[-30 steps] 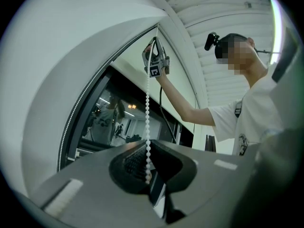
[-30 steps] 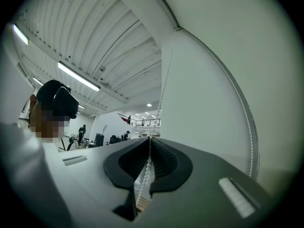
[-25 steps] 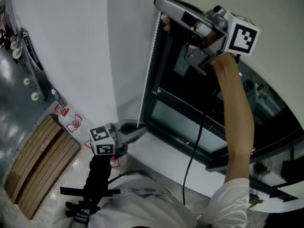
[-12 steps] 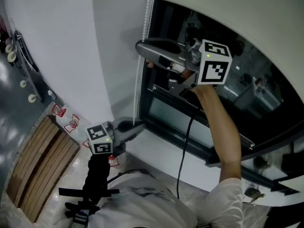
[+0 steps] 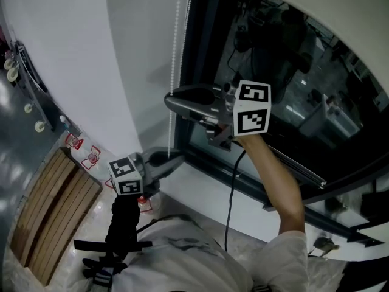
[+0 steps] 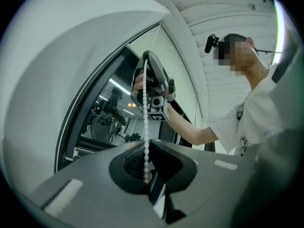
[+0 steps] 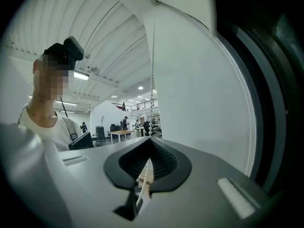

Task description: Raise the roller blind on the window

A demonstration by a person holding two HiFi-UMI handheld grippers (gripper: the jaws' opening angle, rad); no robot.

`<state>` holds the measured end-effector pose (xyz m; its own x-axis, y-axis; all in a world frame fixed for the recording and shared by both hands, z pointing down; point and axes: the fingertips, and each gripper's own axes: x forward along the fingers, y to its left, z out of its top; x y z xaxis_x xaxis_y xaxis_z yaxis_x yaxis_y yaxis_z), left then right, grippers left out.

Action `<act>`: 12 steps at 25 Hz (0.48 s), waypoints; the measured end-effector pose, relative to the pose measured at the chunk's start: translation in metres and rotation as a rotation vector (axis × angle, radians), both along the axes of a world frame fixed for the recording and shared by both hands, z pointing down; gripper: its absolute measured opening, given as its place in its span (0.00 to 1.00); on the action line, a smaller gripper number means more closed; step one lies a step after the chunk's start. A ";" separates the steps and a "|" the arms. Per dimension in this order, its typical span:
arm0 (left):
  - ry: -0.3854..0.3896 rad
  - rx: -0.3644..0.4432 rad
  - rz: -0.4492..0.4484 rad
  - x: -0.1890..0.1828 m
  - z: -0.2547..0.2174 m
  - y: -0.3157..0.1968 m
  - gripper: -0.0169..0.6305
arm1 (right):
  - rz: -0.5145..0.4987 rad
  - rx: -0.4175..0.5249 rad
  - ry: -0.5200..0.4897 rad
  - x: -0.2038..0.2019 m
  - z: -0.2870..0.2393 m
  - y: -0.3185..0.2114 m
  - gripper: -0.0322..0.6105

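Setting: a plain white wall (image 5: 91,53) beside a dark-framed window with black, reflective glass (image 5: 304,72), seen from above, with a white sill (image 5: 206,193) below.
Blind: the pale fabric roller blind (image 5: 358,11) shows only at the upper right, leaving most of the glass uncovered.
Cord: a thin white bead chain (image 5: 177,35) hangs along the frame's left edge.
Right gripper (image 5: 172,100): the upper one, jaws clamped tight on the chain.
Left gripper (image 5: 176,159): lower, near the sill, jaws narrow with the chain pinched between them.
Step in hand: probably a downward pull on the chain by the right gripper, the left steadying the run below.
Next move: likely let go with one gripper, reach higher, grip again and pull straight down.
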<state>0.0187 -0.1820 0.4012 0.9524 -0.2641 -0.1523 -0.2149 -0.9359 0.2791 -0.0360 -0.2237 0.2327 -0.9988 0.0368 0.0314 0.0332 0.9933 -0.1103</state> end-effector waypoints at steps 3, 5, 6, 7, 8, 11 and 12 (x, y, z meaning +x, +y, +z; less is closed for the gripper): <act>-0.002 -0.003 -0.005 -0.002 0.000 -0.003 0.02 | -0.003 -0.033 0.072 -0.004 0.044 0.005 0.06; 0.000 -0.003 -0.011 -0.003 0.000 -0.004 0.02 | -0.014 -0.070 0.121 -0.007 0.078 0.010 0.06; -0.001 -0.003 -0.014 -0.004 -0.001 -0.004 0.02 | -0.020 -0.094 0.137 -0.007 0.092 0.013 0.06; -0.003 -0.004 -0.016 -0.004 -0.001 -0.005 0.02 | -0.026 -0.118 0.145 -0.006 0.104 0.015 0.06; -0.004 -0.004 -0.017 -0.004 -0.001 -0.006 0.02 | -0.030 -0.142 0.147 -0.004 0.113 0.017 0.06; -0.003 -0.006 -0.023 -0.005 -0.002 -0.008 0.02 | -0.040 -0.176 0.123 -0.001 0.119 0.019 0.06; -0.001 -0.006 -0.024 -0.006 -0.003 -0.008 0.02 | -0.041 -0.170 0.109 -0.001 0.117 0.019 0.06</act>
<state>0.0129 -0.1898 0.3982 0.9458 -0.2880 -0.1500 -0.2378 -0.9289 0.2840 -0.0371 -0.2046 0.3498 -0.9875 0.0912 0.1289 0.0518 0.9582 -0.2814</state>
